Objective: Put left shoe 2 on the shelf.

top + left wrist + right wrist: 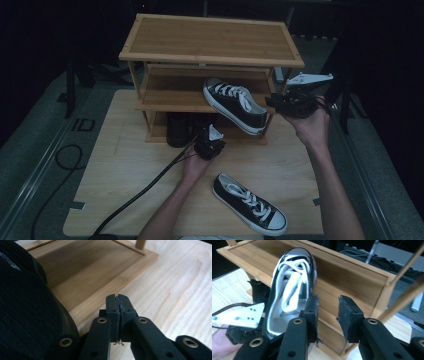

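One marking to read: the letters "ID" in dark strokes on the grey floor mat (82, 124), at about nine o'clock from the wooden shoe rack (210, 55). Nothing legible on the sneakers, the rack or the table; no brand, number or label can be made out.

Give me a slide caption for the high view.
Sneaker tilted off the rack's middle shelf, right tool at its heel; second sneaker on the table.
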A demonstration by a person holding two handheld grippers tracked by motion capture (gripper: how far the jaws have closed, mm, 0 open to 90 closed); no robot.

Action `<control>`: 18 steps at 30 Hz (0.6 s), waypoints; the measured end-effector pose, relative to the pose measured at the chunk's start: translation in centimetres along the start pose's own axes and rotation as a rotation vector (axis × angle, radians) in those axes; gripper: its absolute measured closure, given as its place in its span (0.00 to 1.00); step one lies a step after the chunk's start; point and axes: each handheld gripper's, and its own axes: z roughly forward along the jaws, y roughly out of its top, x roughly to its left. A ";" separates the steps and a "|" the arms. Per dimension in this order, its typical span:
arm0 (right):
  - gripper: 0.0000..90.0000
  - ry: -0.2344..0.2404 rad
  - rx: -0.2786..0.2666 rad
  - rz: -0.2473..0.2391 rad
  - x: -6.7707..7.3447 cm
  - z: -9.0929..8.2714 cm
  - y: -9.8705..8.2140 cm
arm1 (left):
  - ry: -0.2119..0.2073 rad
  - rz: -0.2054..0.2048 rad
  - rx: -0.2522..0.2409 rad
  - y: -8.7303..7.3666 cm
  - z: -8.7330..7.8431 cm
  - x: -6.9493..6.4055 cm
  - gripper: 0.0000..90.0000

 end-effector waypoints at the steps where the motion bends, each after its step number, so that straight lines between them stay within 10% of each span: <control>1: 0.78 -0.004 -0.001 0.006 -0.3 -0.3 -0.3 | 0.006 -0.003 0.001 0.2 0.2 -0.1 1.00; 18: 0.80 -0.045 0.000 -0.017 -0.6 -2.7 -2.9 | 0.058 -0.063 0.044 1.9 4.5 0.0 1.00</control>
